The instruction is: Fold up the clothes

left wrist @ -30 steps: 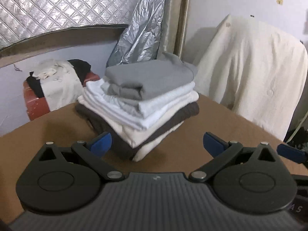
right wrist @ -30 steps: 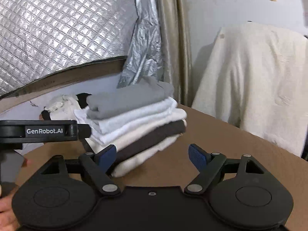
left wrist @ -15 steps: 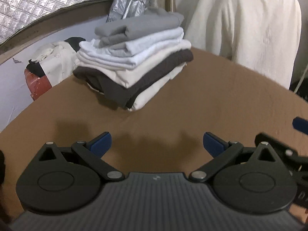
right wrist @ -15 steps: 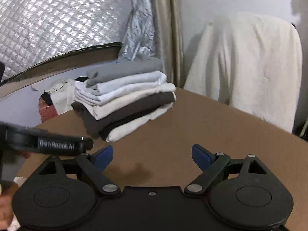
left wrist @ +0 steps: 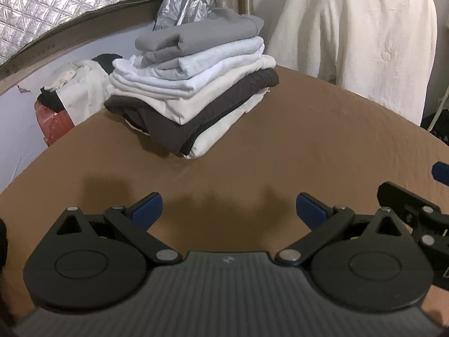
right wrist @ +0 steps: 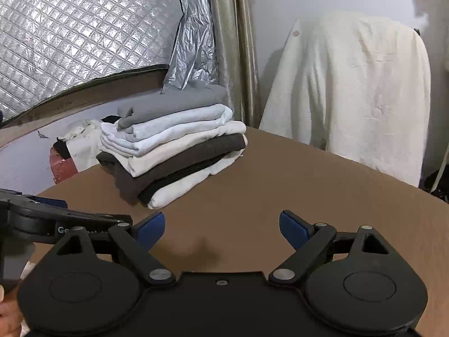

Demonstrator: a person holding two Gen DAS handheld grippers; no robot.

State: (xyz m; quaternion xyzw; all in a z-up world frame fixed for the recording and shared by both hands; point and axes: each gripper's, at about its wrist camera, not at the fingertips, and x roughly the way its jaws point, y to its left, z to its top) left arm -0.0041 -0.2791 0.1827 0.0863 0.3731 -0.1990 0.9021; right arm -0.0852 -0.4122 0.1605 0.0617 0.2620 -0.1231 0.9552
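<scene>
A stack of folded clothes (left wrist: 193, 84), grey on top, then white, cream, dark brown and white, sits at the far side of the brown table (left wrist: 308, 146). It also shows in the right wrist view (right wrist: 174, 143). My left gripper (left wrist: 228, 209) is open and empty, above the table well short of the stack. My right gripper (right wrist: 221, 227) is open and empty, also short of the stack. The left gripper's body (right wrist: 56, 221) shows at the left of the right wrist view, and part of the right gripper (left wrist: 415, 210) shows at the right edge of the left wrist view.
A chair draped in cream cloth (right wrist: 356, 90) stands behind the table on the right. A red case with loose clothes on it (left wrist: 70, 95) sits beyond the table's left edge. A quilted silver sheet (right wrist: 84, 33) covers the back wall.
Both grippers have pulled back from the stack, which now looks smaller and farther. Both stay open and empty. The stack has not moved.
</scene>
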